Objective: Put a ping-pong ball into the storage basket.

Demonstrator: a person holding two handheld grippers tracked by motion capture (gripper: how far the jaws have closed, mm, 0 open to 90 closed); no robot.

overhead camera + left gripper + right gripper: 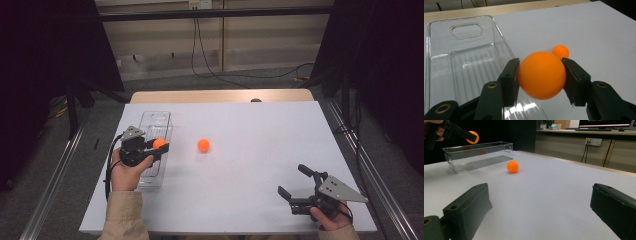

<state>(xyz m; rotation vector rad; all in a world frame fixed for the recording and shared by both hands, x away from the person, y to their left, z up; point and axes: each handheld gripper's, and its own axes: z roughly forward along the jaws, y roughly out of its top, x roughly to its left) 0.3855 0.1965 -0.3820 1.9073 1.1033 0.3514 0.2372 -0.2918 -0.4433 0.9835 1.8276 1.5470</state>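
The left tongs (pixel 541 82) clamp an orange ball (pixel 541 75) above the right rim of a clear plastic bin (pixel 461 60); at 1 o'clock, a second orange ball (pixel 560 51) rests on the white desk (pixel 586 32).

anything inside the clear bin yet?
No ball lies in the clear bin: its ribbed floor shows bare. The left gripper holds one orange ball above the bin's near end, which hides the floor beneath. A second ball lies on the table.
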